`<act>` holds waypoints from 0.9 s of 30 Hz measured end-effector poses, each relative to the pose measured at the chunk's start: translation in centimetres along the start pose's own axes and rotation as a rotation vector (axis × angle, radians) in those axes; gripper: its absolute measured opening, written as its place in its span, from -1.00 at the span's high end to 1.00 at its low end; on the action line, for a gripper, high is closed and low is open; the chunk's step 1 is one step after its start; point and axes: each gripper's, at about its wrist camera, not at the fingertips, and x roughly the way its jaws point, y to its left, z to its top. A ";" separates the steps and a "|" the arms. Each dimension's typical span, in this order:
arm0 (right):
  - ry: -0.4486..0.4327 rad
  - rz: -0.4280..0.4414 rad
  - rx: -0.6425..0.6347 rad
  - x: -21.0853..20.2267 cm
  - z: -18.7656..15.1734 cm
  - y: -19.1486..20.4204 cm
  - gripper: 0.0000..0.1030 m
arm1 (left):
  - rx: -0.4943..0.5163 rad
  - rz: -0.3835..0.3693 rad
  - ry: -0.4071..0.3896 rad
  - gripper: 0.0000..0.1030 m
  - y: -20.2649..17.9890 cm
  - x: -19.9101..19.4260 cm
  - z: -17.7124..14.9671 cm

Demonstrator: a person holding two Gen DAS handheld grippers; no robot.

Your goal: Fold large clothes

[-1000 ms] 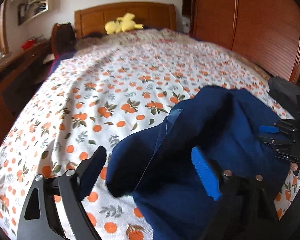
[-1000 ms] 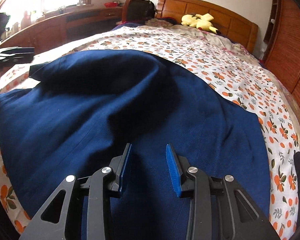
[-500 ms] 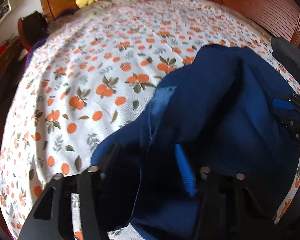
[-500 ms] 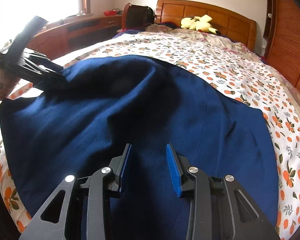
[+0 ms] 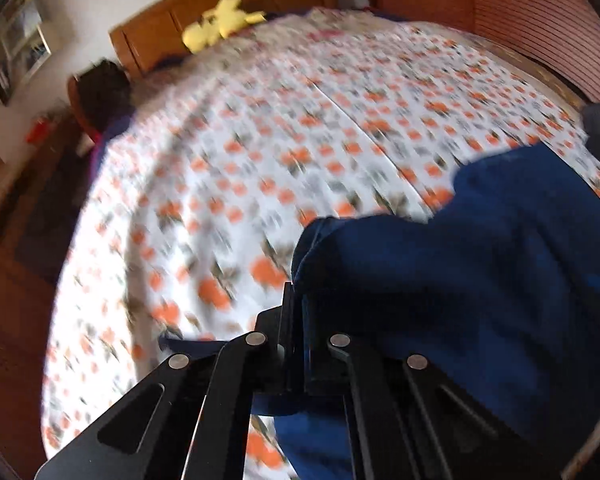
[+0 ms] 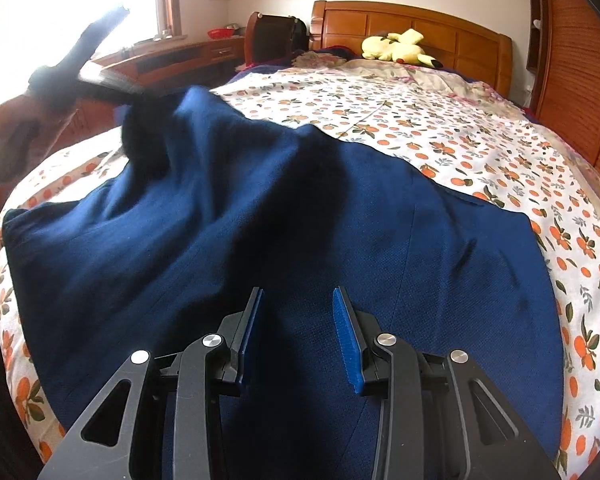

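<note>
The step in hand looks like the first fold of the navy blue garment (image 6: 284,240), which lies spread over the foot of the bed (image 6: 480,152), directly below and ahead of the right tongs (image 6: 296,328). The left tongs (image 5: 296,320) are clenched on one edge of this garment; the cloth is pinched between the two fingers and it rises from there in a soft hump to the right of them. In the right wrist view the same tongs appear far to the left, and there the cloth is lifted off the flowered bedsheet (image 5: 228,184) into a peak. The left wrist view is blurred, so I judge this arm to be in quick motion.

The right tongs are released, the blue pads apart, and they hover just over the middle of the garment without gripping anything.

The next move probably calls for carrying the raised edge across toward the right tongs and laying it flat, while the right tongs press or catch the cloth so it does not slide.

A yellow plush toy (image 6: 396,46) lies far ahead by the wooden headboard (image 6: 420,28). No brand, label or writing can be read anywhere.
</note>
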 end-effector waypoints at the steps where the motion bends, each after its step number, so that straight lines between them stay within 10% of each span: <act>1: 0.000 0.000 0.001 0.0 0.0 0.0 0.35 | 0.000 0.002 -0.001 0.95 0.1 0.3 0.8; 6: 0.002 -0.003 -0.002 0.0 0.0 0.0 0.35 | 0.000 0.010 0.018 0.81 0.3 2.3 3.1; 10: -0.004 -0.023 0.000 -0.4 0.1 0.1 0.35 | -0.032 0.061 -0.037 -0.20 1.2 1.3 2.3; 27: -0.081 -0.136 0.069 -7.3 0.2 -4.2 0.34 | -0.075 -0.032 -0.168 -0.39 -1.9 -9.4 -10.3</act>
